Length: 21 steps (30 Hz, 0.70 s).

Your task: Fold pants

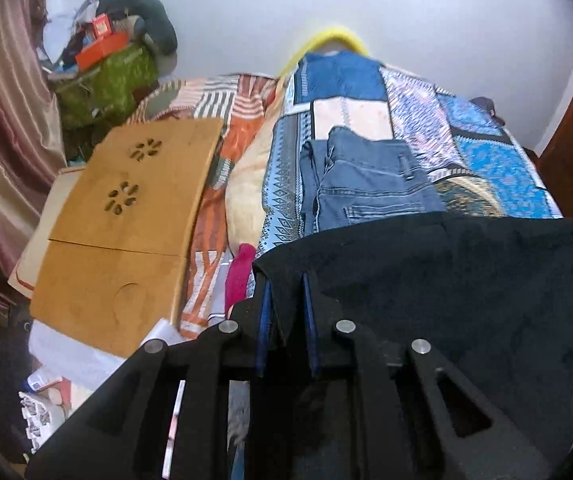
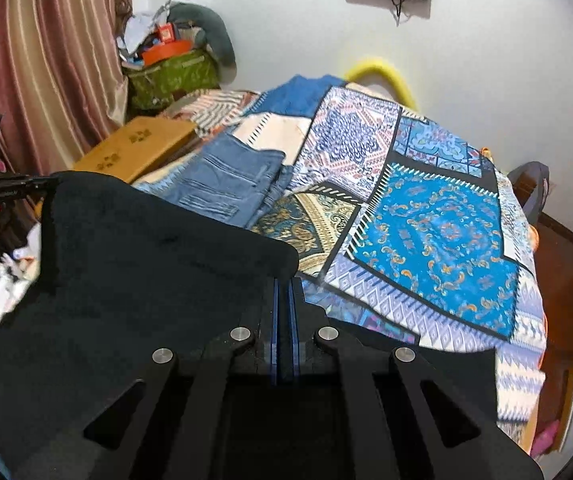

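The black pants [image 1: 446,280], pinched by both closed claws [image 1: 286,280] [image 2: 284,284], should be kept taut while lowered before the folded jeans [image 1: 366,184].

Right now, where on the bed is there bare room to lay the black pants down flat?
Free: the patchwork bedspread right of the folded jeans, out to its right edge. A smaller bare strip lies beyond the jeans toward the wall. Crowded: left side, with the wooden lap desk and loose bedding. Both grippers grip the black pants.
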Available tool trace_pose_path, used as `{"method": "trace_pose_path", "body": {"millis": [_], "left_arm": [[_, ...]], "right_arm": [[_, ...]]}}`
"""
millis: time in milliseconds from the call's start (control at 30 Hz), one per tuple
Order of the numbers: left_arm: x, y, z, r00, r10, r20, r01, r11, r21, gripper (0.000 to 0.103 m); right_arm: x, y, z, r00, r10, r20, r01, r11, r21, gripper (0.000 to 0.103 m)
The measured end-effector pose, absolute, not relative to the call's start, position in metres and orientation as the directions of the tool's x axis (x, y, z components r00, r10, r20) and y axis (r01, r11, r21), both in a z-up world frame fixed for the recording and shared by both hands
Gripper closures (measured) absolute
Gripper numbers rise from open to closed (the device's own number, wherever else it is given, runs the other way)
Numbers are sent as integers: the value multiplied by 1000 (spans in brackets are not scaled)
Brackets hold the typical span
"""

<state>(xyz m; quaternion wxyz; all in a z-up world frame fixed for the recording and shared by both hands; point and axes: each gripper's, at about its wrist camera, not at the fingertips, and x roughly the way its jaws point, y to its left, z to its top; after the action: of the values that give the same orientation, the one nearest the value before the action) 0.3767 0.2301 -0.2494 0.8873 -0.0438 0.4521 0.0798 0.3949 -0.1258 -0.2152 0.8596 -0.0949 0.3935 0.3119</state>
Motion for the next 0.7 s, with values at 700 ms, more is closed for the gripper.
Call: {"method": "trace_pose_path", "body": {"millis": [700], "left_arm": [[186, 223, -255, 568, 176, -804, -242, 969, 41, 99]], "right_arm": [[211, -146, -225, 417, 536, -734, -694, 709, 124, 99]]}}
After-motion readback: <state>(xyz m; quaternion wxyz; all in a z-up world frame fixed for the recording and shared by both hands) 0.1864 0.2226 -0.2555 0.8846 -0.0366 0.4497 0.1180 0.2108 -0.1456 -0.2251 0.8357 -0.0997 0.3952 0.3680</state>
